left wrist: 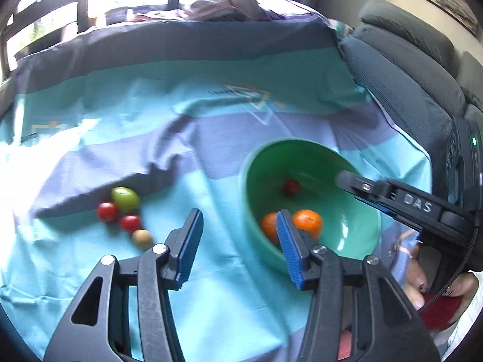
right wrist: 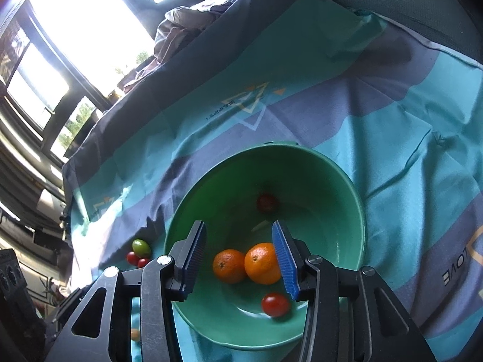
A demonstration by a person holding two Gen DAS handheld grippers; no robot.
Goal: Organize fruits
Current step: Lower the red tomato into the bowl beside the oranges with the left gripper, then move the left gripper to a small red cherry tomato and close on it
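Two claws gaping empty, right wrist alone shows bowl's point(right wrist: 347, 199) near tomato point(right wrist: 275, 304)

Cloth: I see a striped blue sheet point(left wrist: 211, 138) spread flat.
Window: bright window point(right wrist: 90, 30) behind.
Seat: grey armchair point(left wrist: 401, 69) beside the sheet.
Clothes: crumpled clothes point(left wrist: 223, 0) at far edge.

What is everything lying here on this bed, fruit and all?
bowl: one, green, on the striped cloth
oranges: two, orange, touching, inside the bowl
tomatoes in bowl: two, red, one near, one at the far side
tomatoes on cloth: two, red, left of the bowl
oval fruit: one, green, beside those tomatoes
round fruit: one, tan, nearest of that cluster
cloth: one, teal and purple stripes
clothes pile: greyish, by the window
left claw: open, empty
right claw: open, over the bowl
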